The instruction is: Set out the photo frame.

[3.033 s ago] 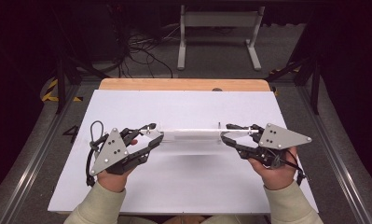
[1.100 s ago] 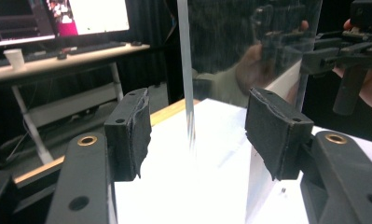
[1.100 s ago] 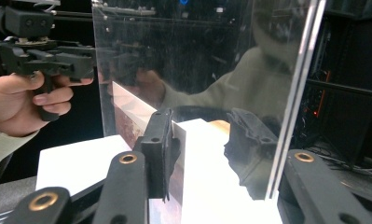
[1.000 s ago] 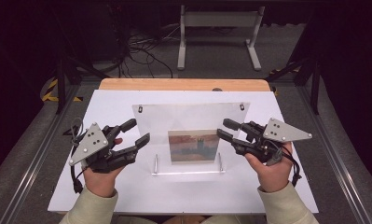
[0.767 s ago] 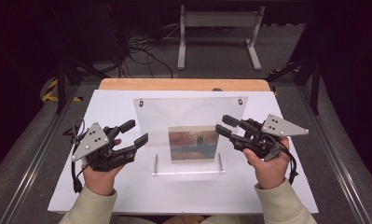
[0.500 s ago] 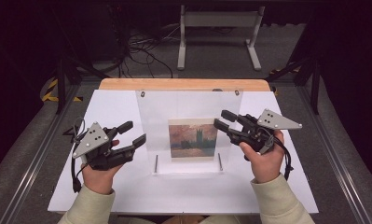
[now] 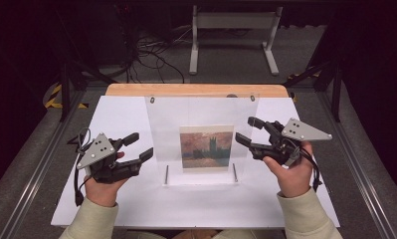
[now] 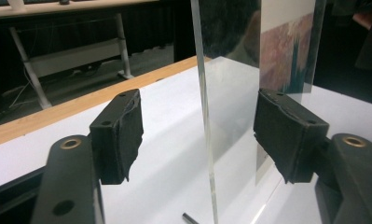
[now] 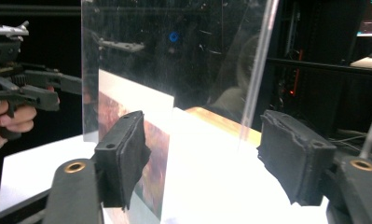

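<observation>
You look down from above your side of the table [image 7: 111,209]; each gripper camera sits low and close, facing the clear frame [image 7: 202,114] edge-on from opposite sides.

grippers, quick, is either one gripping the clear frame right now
Left gripper: open, jaws just widened, astride the clear frame's edge, pads off it.
Right gripper: open, jaws just widened, frame edge between the pads, untouched.

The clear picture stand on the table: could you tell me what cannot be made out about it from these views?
- Picture, high view: too small and blurred to read its subject.
- Stand, left gripper view: top cut off by the frame's upper edge; the picture partly lost to reflections.
- Right gripper view: the picture's lower part hidden behind the near jaw; the base is out of frame.
</observation>
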Tool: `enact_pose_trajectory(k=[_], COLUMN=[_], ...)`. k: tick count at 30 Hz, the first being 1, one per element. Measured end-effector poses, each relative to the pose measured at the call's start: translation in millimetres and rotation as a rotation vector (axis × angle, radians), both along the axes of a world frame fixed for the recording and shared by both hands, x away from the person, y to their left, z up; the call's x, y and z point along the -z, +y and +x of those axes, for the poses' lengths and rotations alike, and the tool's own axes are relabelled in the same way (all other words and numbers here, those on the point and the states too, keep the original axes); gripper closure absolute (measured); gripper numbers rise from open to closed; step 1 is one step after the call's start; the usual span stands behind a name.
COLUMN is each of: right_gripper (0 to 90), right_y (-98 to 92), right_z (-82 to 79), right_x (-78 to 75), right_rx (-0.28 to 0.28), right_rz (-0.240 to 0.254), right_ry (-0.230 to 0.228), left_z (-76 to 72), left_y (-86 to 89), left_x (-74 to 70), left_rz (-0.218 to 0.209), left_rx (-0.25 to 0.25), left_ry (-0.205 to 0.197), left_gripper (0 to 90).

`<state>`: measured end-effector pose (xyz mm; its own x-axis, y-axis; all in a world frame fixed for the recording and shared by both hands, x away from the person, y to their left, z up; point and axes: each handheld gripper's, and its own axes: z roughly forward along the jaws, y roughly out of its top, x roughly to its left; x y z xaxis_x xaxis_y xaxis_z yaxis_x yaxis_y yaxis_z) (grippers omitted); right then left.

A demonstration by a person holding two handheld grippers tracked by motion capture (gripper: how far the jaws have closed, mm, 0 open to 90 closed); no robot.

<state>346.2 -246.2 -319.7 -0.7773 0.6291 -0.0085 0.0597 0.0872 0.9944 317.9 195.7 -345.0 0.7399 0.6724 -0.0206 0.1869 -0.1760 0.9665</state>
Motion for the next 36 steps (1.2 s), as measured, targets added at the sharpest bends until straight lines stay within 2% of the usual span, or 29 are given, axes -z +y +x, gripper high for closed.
enact_pose_trajectory(k=[3,8,14,18,20,21,23,26,27,30,33,35,36], right_gripper=[29.3,26.3,24.3,23.1,23.0,23.0,23.4,23.6,23.6,23.4,23.2,22.8,22.6], right_y=[-6.0,-26.6,-48.6,-59.2,-67.2,-67.2,-72.5,-80.5,-80.5,-86.0,-88.8,-89.3,-89.2], right_z=[-5.0,-15.6,-25.5,-30.3,-33.9,-33.9,-36.2,-36.7,-36.7,-33.6,-30.9,-29.4,-28.8], right_x=[-1.5,-0.7,10.2,24.4,39.3,39.3,52.0,73.8,73.8,90.6,102.0,106.0,107.0], right_rx=[0.009,0.034,0.072,0.092,0.117,0.117,0.141,0.181,0.181,0.213,0.234,0.24,0.238], right_rz=[-0.015,-0.033,-0.054,-0.08,-0.095,-0.095,-0.095,-0.095,-0.095,-0.11,-0.122,-0.133,-0.135], right_ry=[0.002,0.006,0.032,0.065,0.094,0.094,0.109,0.135,0.135,0.159,0.187,0.193,0.197], left_z=[-1.2,-3.5,-8.3,-11.1,-12.6,-13.1,-14.3,-16.8,-16.8,-16.1,-9.2,-7.7,-8.1], left_y=[3.2,10.6,17.5,25.0,30.3,32.9,39.0,47.6,47.6,51.3,52.7,52.7,52.1], left_x=[1.5,6.5,18.2,29.6,37.5,41.3,50.1,66.6,66.6,78.2,88.3,90.7,90.5], left_rz=[0.004,0.029,0.061,0.077,0.066,0.068,0.064,0.036,0.036,0.059,0.088,0.082,0.082], left_rx=[0.002,-0.002,-0.003,-0.012,-0.019,-0.026,-0.04,-0.069,-0.069,-0.103,-0.124,-0.116,-0.114], left_ry=[0.006,0.018,0.039,0.054,0.061,0.062,0.073,0.106,0.106,0.118,0.137,0.154,0.146], left_gripper=[31.4,29.0,26.3,25.1,25.1,25.1,24.5,23.7,23.5,23.5,22.9,22.5,22.4])
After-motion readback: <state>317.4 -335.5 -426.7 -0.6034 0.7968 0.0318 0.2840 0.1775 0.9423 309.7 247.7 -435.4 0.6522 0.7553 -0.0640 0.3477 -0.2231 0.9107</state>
